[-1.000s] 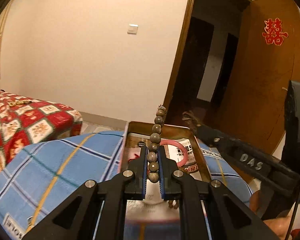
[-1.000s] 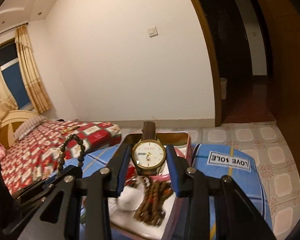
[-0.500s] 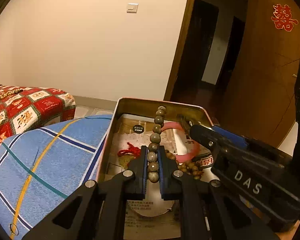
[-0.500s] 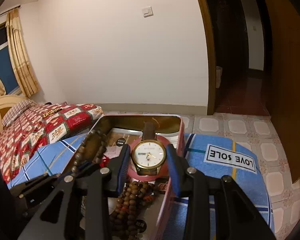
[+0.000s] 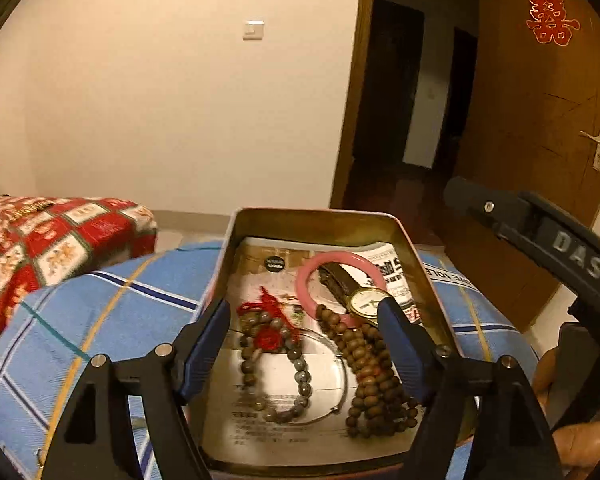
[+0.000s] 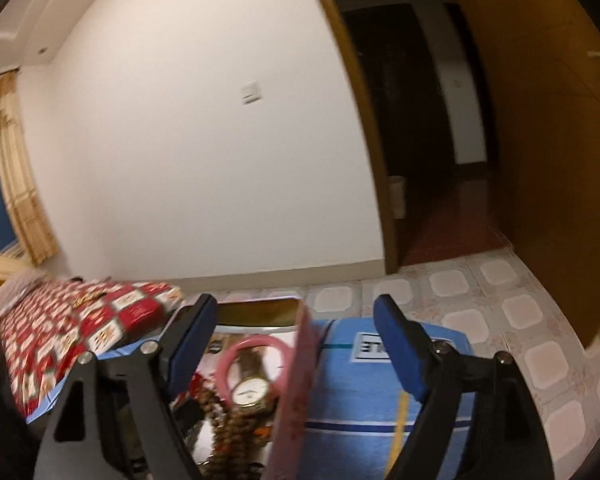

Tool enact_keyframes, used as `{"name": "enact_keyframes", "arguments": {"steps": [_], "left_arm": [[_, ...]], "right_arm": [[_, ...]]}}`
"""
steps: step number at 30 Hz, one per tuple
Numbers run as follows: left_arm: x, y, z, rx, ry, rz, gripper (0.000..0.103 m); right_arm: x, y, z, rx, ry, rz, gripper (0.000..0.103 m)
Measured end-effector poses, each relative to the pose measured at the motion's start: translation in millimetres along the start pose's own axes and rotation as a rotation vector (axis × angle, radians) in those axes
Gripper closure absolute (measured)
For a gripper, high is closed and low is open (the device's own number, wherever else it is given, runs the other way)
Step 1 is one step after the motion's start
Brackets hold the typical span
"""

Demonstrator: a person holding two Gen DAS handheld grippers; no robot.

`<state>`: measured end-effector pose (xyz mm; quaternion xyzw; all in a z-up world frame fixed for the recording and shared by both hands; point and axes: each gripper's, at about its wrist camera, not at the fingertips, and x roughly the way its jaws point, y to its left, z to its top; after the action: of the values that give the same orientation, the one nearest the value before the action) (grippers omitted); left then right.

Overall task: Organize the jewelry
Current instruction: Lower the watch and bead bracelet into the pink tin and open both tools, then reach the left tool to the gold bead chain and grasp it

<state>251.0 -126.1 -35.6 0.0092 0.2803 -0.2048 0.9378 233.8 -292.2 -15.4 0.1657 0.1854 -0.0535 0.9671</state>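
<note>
An open metal tin (image 5: 316, 214) holds the jewelry. A grey bead bracelet (image 5: 276, 380) lies loose on its floor beside a red knotted charm (image 5: 268, 330). My left gripper (image 5: 302, 312) hovers over it, jaws opening wide, touching nothing. A gold watch (image 5: 364, 300) rests across a pink bangle (image 5: 332, 258), with a brown bead string (image 5: 372, 372) beside it. In the right wrist view, my right gripper (image 6: 294, 308) straddles the tin's pink wall (image 6: 294, 380), jaws opening. The watch (image 6: 252, 390) lies free below inside the pink bangle (image 6: 224, 364).
The tin sits on a blue plaid cushion (image 5: 100, 320). A bed with a red patterned cover (image 5: 40, 240) is to the left. Behind are a white wall, a dark doorway (image 5: 396, 120) and a wooden door (image 5: 540, 120). Tiled floor (image 6: 500, 312) lies to the right.
Both grippers have gone from shut to wide apart. The grey bead bracelet dropped from the left jaws into the tin, and the watch dropped from the right jaws onto the pink bangle.
</note>
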Motion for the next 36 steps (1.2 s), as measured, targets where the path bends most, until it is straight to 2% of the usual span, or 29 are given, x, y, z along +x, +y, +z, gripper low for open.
{"name": "enact_keyframes", "arguments": {"steps": [4,9,15,22,30,36], "left_arm": [[-21.7,15.9,-7.1,-0.066,-0.059,0.018,0.027],[-51.2,34.9,-24.4,-0.140,-0.087,0.091,0.027],[-68.4,36.3,-38.5,-0.091,-0.104,0.167,0.027],[-81.2,34.3,-50.2,-0.074,-0.074,0.149,0.027],[-104.2,29.2,-65.8,-0.065,-0.051,0.147,0.027],[-116.0,36.7,-77.6,-0.089,-0.013,0.149,0.027]], "right_arm": [[2.8,-6.2,0.4,0.037,-0.001,-0.030,0.020],[-3.8,-2.6,-2.8,0.027,-0.019,-0.052,0.020],[-18.7,17.7,-17.5,-0.042,-0.024,-0.066,0.020],[-35.3,30.8,-40.0,-0.021,0.036,-0.033,0.020],[-58.6,59.8,-63.7,-0.128,0.062,-0.002,0.020],[-71.3,67.1,-75.9,-0.136,0.087,0.026,0.020]]}}
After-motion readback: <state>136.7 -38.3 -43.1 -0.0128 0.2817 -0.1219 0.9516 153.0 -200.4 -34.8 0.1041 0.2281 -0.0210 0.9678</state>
